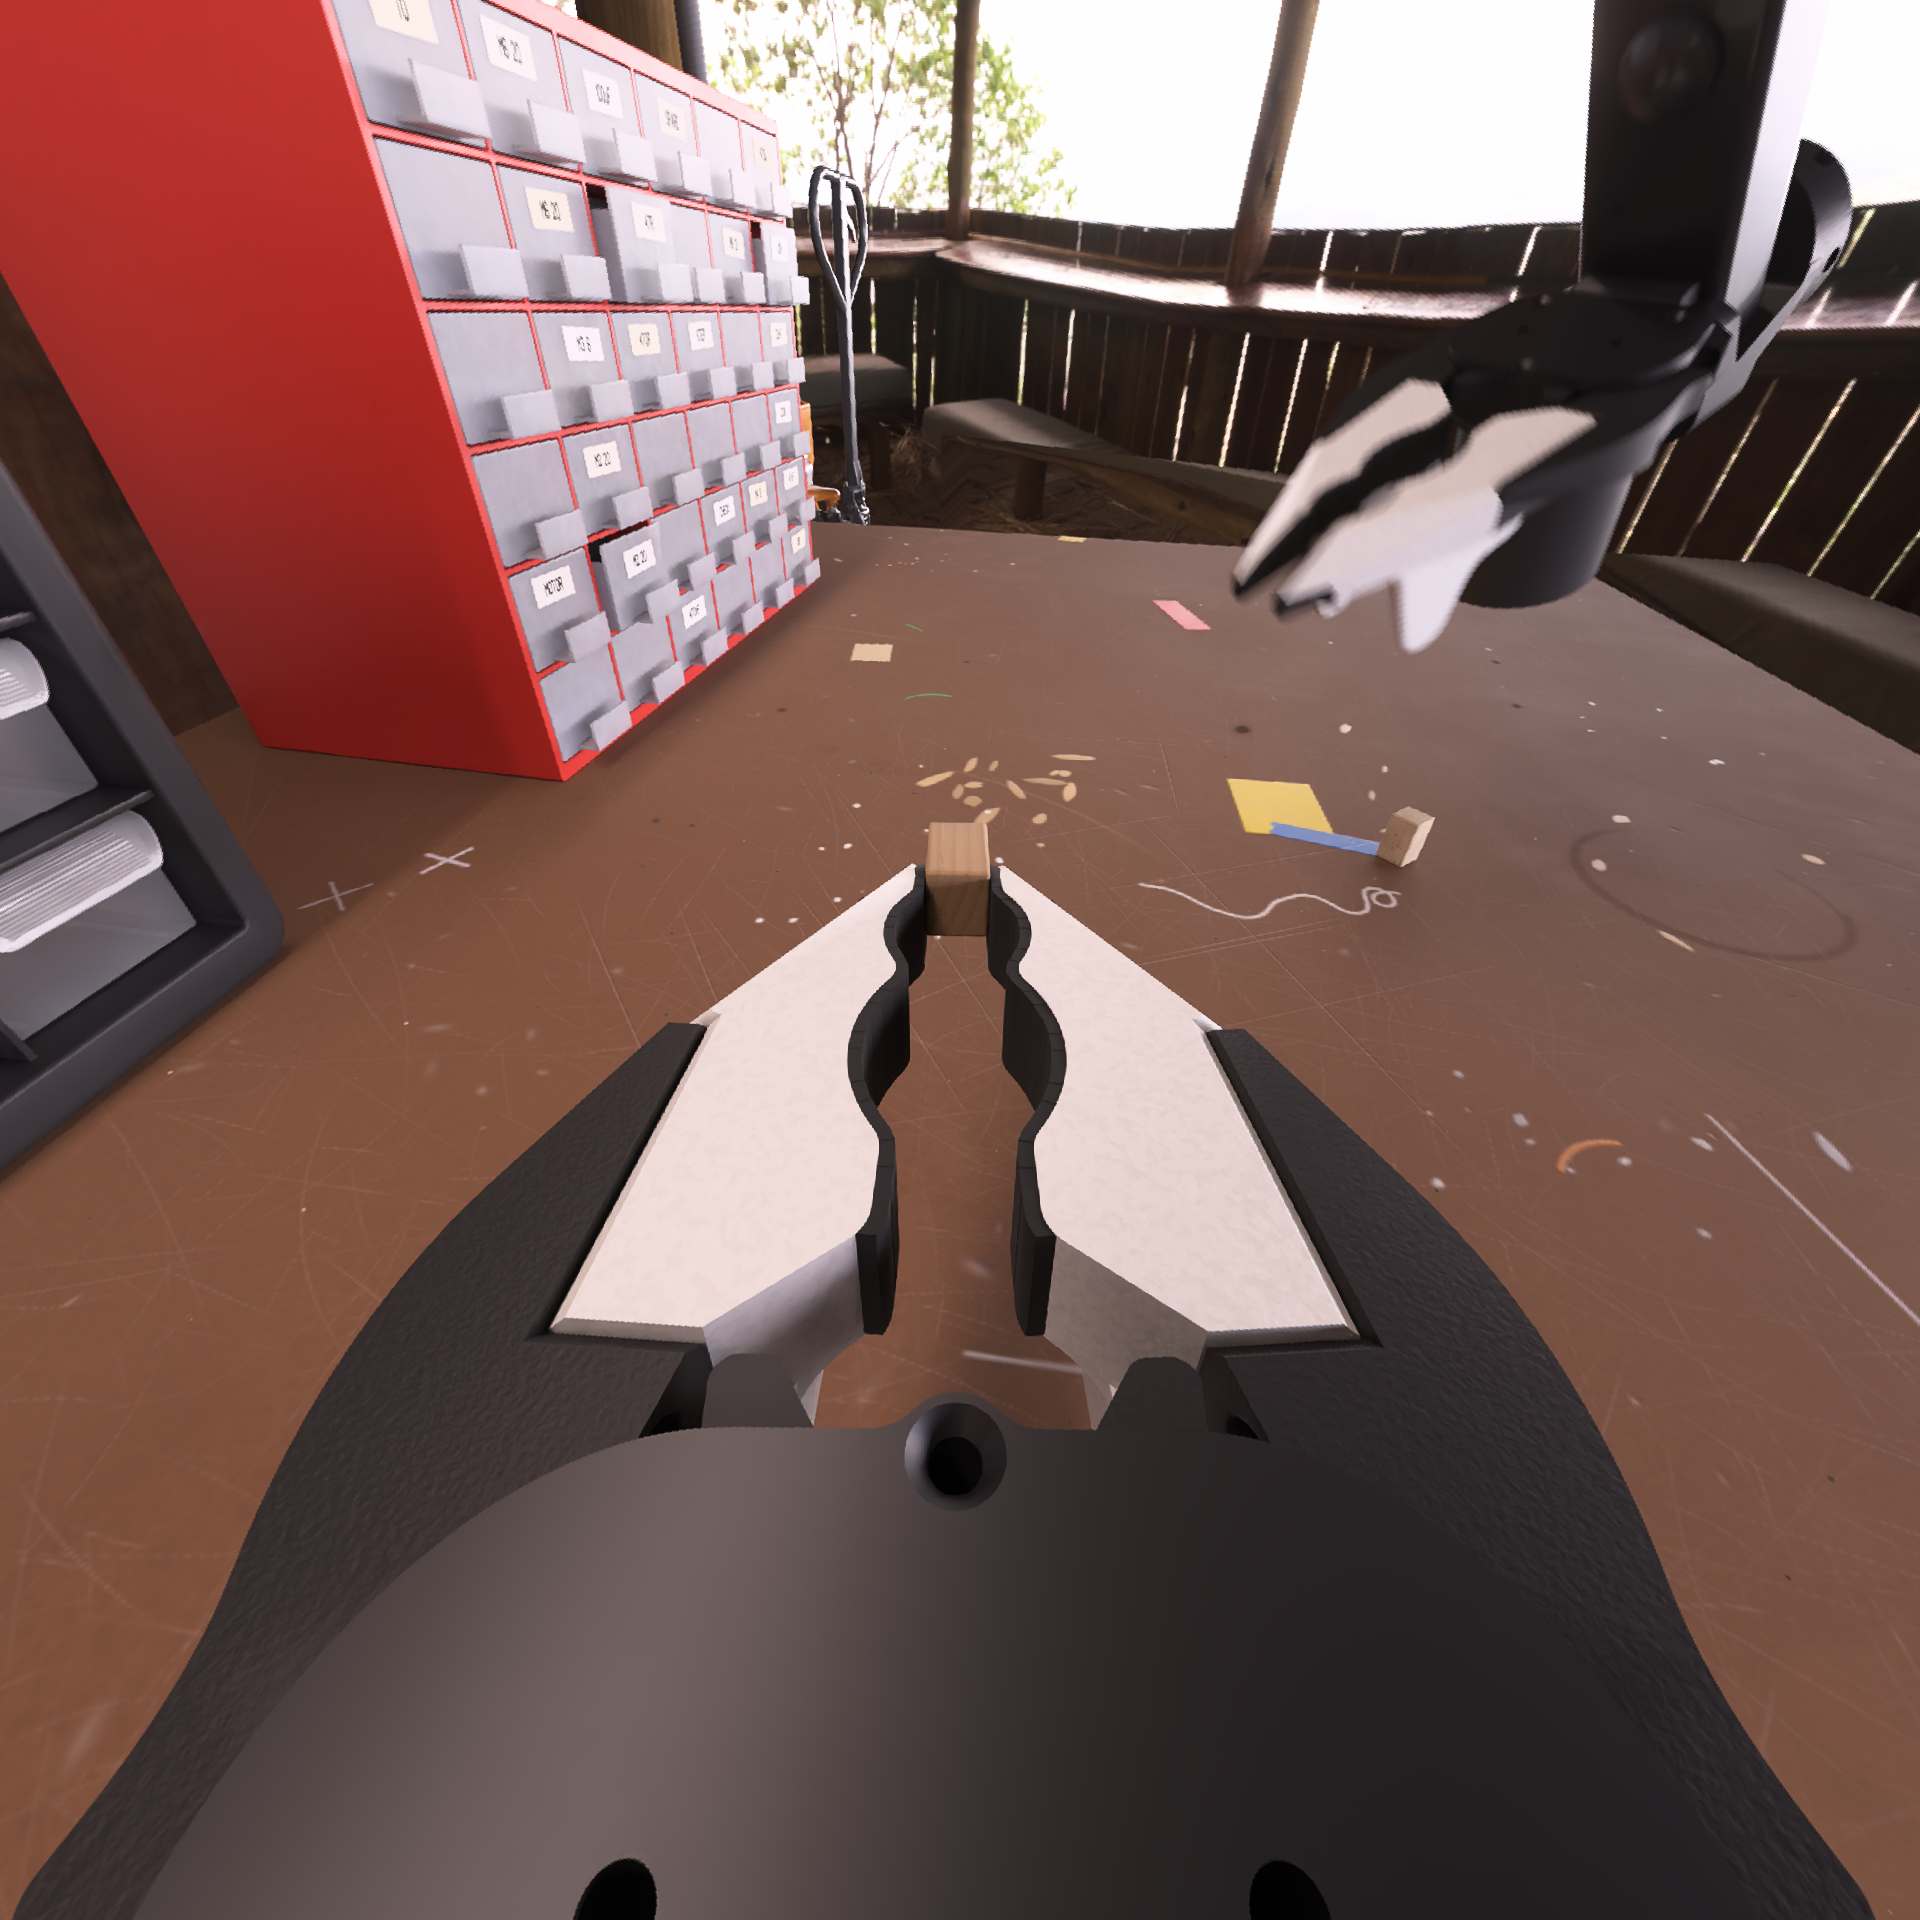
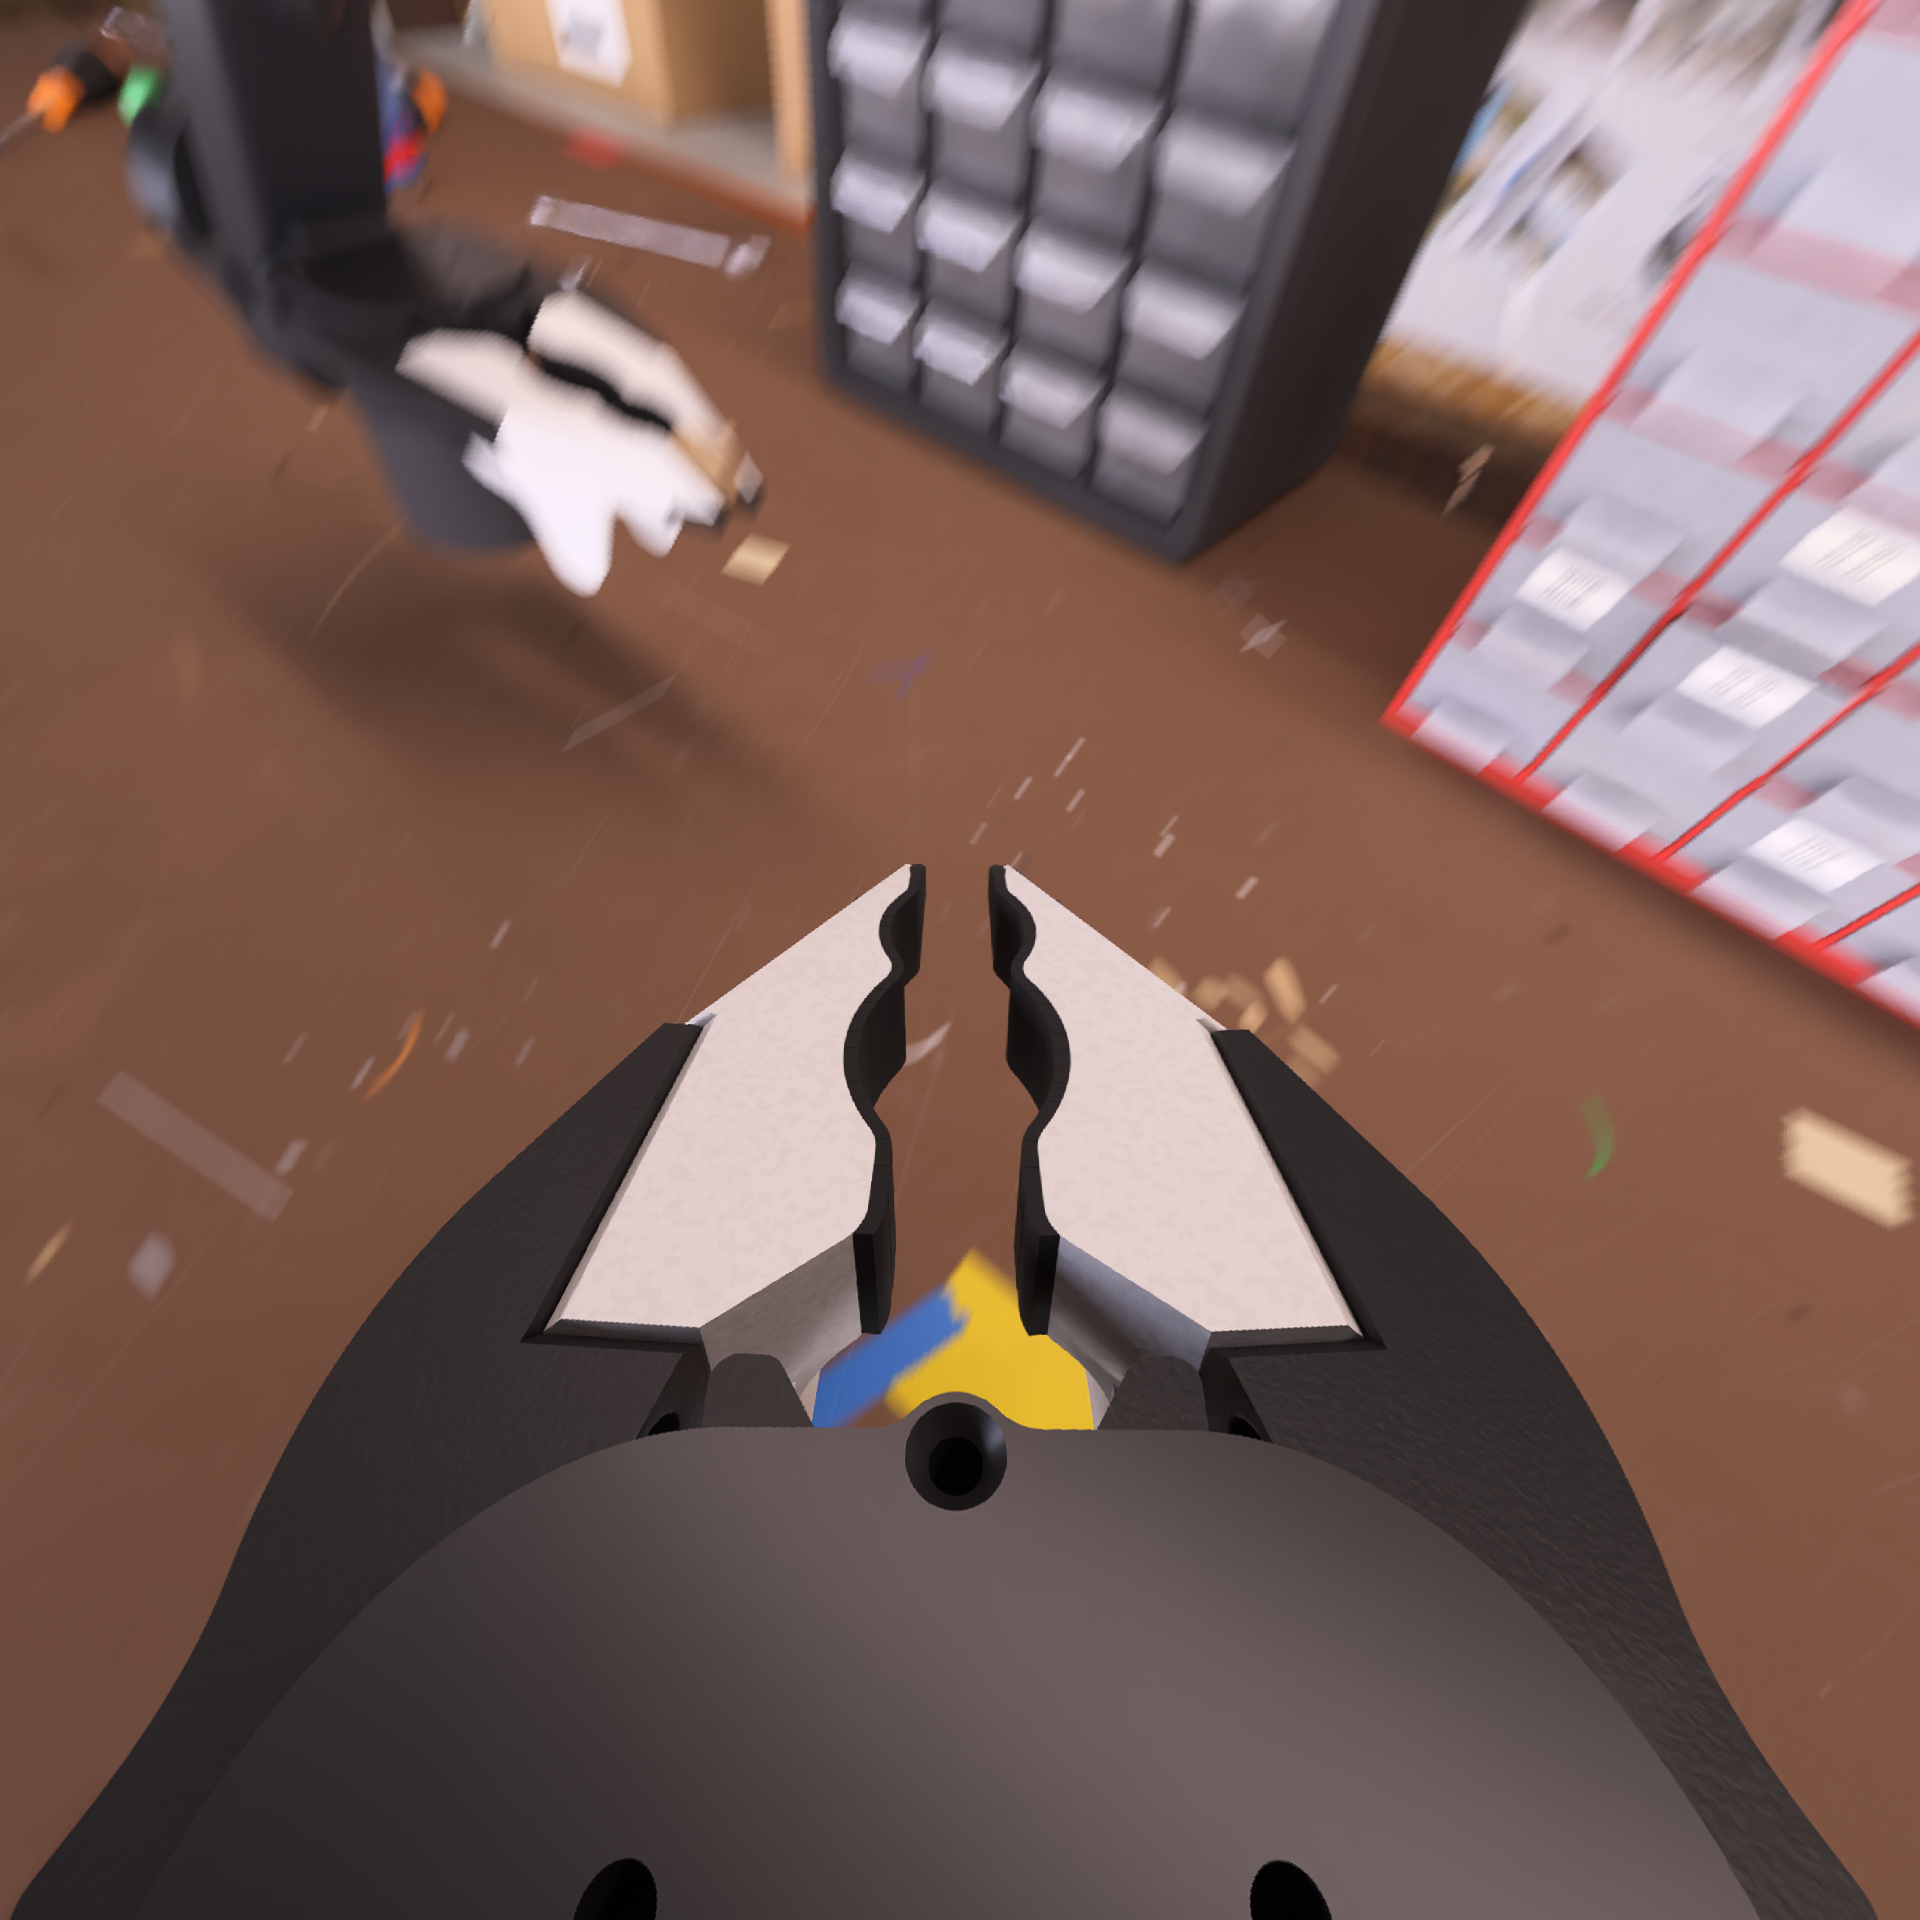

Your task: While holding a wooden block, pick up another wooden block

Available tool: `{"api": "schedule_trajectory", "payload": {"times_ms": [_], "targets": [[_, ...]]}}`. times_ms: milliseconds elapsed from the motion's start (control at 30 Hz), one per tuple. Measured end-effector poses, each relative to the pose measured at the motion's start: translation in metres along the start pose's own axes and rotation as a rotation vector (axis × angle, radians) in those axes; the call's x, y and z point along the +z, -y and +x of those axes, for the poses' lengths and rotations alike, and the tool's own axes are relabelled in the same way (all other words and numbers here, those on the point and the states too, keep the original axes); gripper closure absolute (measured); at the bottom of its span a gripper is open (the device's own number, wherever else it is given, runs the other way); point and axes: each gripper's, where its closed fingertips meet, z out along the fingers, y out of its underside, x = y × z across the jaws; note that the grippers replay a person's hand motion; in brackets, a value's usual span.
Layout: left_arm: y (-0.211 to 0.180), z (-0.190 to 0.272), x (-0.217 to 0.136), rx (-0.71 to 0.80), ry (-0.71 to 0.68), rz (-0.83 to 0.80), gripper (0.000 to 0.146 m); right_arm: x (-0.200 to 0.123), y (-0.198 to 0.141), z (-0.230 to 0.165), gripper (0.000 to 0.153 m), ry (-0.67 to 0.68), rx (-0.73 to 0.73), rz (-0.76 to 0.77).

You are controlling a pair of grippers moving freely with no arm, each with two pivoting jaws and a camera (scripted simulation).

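My left gripper point(image 1: 956, 881) is shut on a small wooden block point(image 1: 956, 868), held at the fingertips a little above the brown table point(image 1: 520, 1039). A second wooden block point(image 1: 1405, 834) lies tilted on the table to the right, at the end of a blue strip point(image 1: 1320, 837). My right gripper point(image 1: 1280, 590) hovers above the table, up and left of that block. In the right wrist view, which is motion-blurred, its jaws point(image 2: 956, 878) stand a narrow gap apart with nothing between them. The second block is hidden there. The left gripper point(image 2: 732, 478) shows there too.
A red drawer cabinet point(image 1: 582, 416) stands at the back left, also in the right wrist view point(image 2: 1714, 623). A dark drawer unit point(image 1: 94, 883) stands beside it point(image 2: 1039, 260). A yellow sheet point(image 1: 1278, 805), wood chips point(image 1: 997, 784) and tape scraps lie on the table.
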Motion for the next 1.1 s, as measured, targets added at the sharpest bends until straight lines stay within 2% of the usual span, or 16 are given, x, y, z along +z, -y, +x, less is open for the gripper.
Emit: {"api": "schedule_trajectory", "payload": {"times_ms": [67, 133, 233, 367, 533, 733, 900, 1100], "targets": [[0.0, 0.0, 0.0, -0.001, 0.0, 0.0, 0.136, -0.011, -0.032, -0.02, 0.136, 0.114, 0.01, -0.105], [0.0, 0.0, 0.0, -0.001, 0.0, 0.001, 0.136, -0.02, -0.062, -0.033, 0.133, 0.156, 0.004, -0.207], [0.0, 0.0, 0.0, -0.001, -0.001, 0.0, 0.136, -0.028, -0.091, -0.045, 0.13, 0.163, -0.01, -0.295], [0.0, 0.0, 0.0, -0.003, -0.003, 0.001, 0.136, -0.033, -0.11, -0.045, 0.13, 0.127, 0.008, -0.325], [0.0, 0.0, 0.0, -0.004, -0.006, 0.001, 0.136, -0.033, -0.118, -0.043, 0.131, 0.101, 0.036, -0.319], [0.0, 0.001, 0.0, -0.005, -0.008, 0.0, 0.136, -0.033, -0.119, -0.044, 0.141, 0.08, 0.04, -0.269], [0.0, 0.001, 0.0, -0.004, -0.008, -0.001, 0.136, -0.031, -0.117, -0.045, 0.141, 0.079, 0.038, -0.277], [-0.001, 0.001, 0.0, -0.002, -0.01, -0.005, 0.136, -0.008, -0.082, -0.041, 0.141, 0.078, 0.033, -0.209]]}}
